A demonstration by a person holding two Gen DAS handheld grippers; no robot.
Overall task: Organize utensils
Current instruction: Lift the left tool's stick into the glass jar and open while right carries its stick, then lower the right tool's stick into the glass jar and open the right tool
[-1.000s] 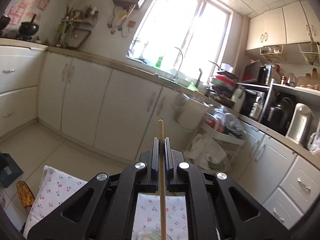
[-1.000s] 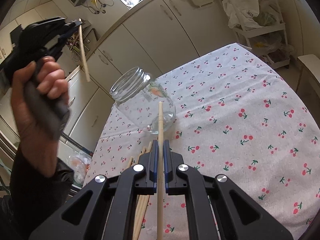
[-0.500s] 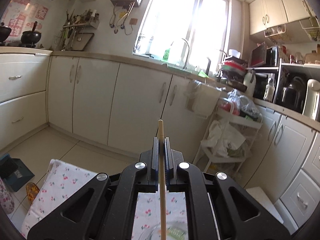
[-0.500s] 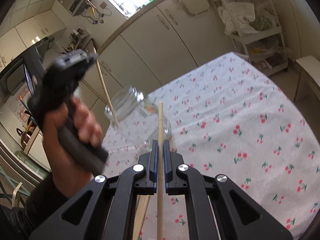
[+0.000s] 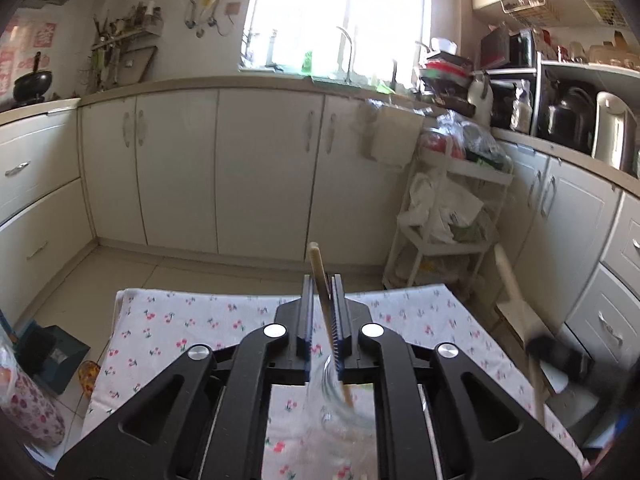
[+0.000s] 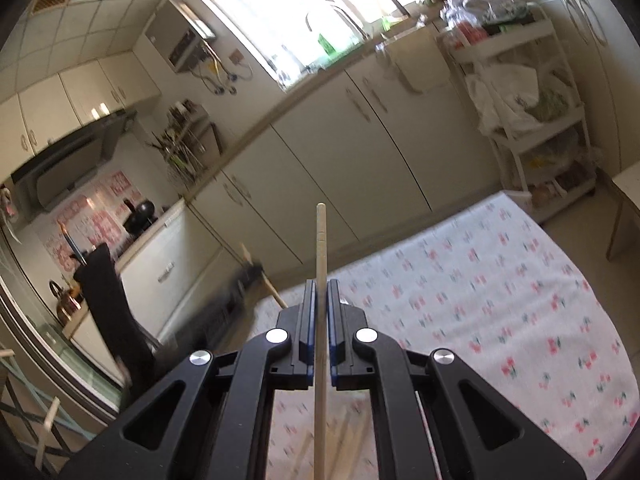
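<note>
My left gripper (image 5: 321, 292) stands open above a clear glass jar (image 5: 340, 400) on the cherry-print tablecloth (image 5: 168, 332). A wooden chopstick (image 5: 326, 312) leans loose between the fingers, its lower end inside the jar. My right gripper (image 6: 319, 300) is shut on another wooden chopstick (image 6: 320, 264), held upright over the table. Several more chopsticks (image 6: 348, 436) lie on the cloth below it. The right gripper with its chopstick also shows blurred at the right of the left wrist view (image 5: 556, 360). The left gripper shows blurred in the right wrist view (image 6: 244, 280).
White kitchen cabinets (image 5: 260, 168) run along the far wall. A white shelf cart (image 5: 452, 216) with bags stands past the table's far right corner. A floral bag (image 5: 28, 404) sits at the left. The table edge (image 6: 600, 292) drops off to the right.
The left gripper tipped down over the jar and opened; its chopstick slid down into the jar and leans. The right gripper lifted and swung up with its chopstick still held.
</note>
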